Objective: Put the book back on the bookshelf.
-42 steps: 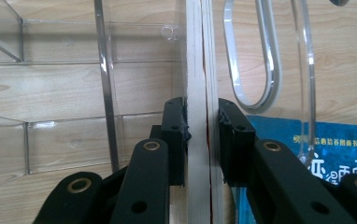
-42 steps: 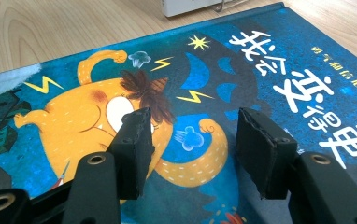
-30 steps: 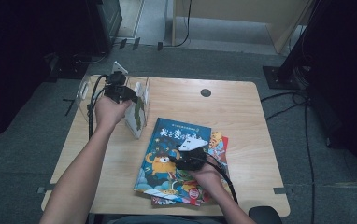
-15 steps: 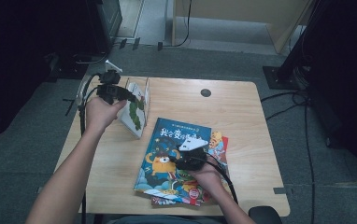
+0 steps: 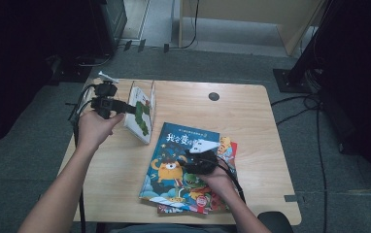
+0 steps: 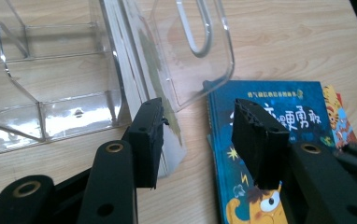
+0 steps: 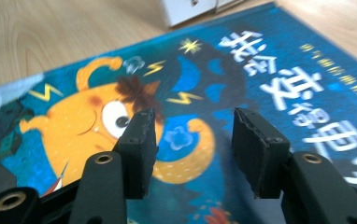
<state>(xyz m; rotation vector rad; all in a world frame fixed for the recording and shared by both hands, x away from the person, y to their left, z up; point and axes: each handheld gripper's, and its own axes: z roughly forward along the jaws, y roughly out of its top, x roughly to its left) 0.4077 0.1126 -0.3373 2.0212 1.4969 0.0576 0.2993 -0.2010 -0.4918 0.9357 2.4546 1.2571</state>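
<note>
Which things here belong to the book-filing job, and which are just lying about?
In the job: clear rack; book leaning in it; blue book; books beneath it; left gripper, jaws just opening; right gripper.
Lying about: floor cables.

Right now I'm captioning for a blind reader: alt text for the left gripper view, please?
The left claw stands open, nothing between its jaws, over a wooden table. Ahead, a thin book leans in a clear rack; a blue book lies right.

- A light wooden table point(image 5: 251, 116) with rounded corners stands on grey carpet floor point(image 5: 232, 63).
- Black cables point(image 5: 314, 126) trail over the carpet at right.
- A pale wooden panel point(image 5: 251, 14) stands behind.
- Dark surroundings flank both sides.
</note>
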